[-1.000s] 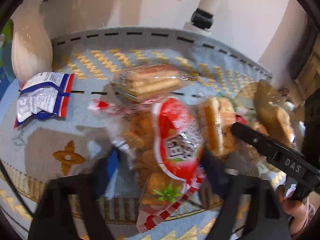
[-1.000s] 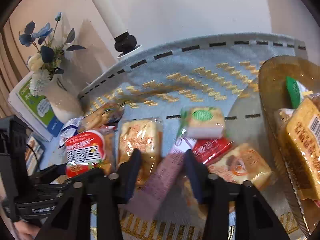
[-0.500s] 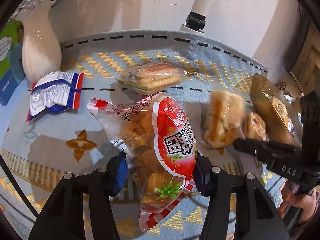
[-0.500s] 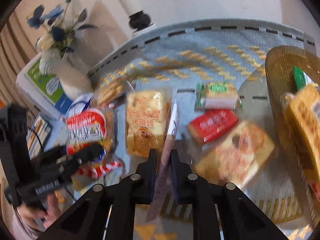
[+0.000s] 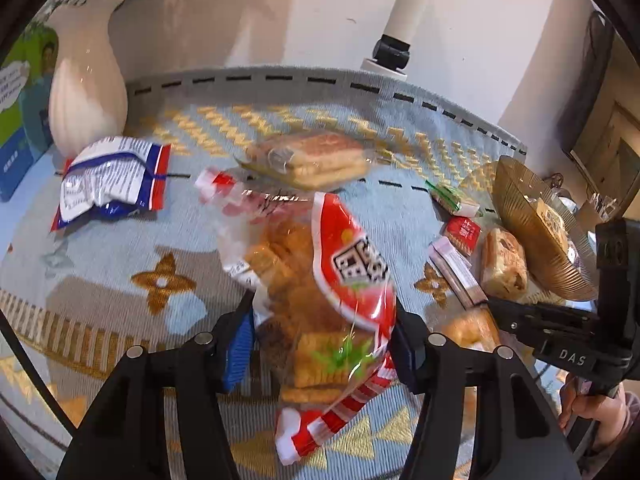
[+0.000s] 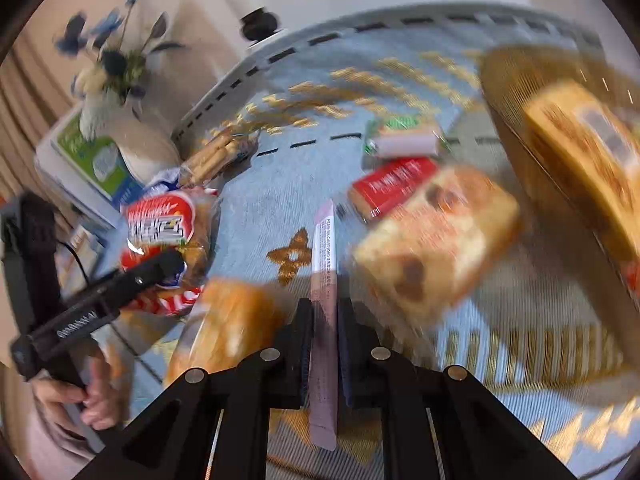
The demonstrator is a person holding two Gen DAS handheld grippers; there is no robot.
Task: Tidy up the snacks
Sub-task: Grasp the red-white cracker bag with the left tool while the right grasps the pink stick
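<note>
Lifted clear of the tabletop (image 5: 100,264) since the earlier frame, the red cracker bag (image 5: 320,280) is clamped between the pads of the left tool (image 5: 320,344), though its jaws are easing apart. A thin pink sachet (image 6: 324,320) is pinched edge-on by the closed right tool (image 6: 325,344). Ahead and right of it, a golden bowl (image 6: 516,92) is seen.
</note>
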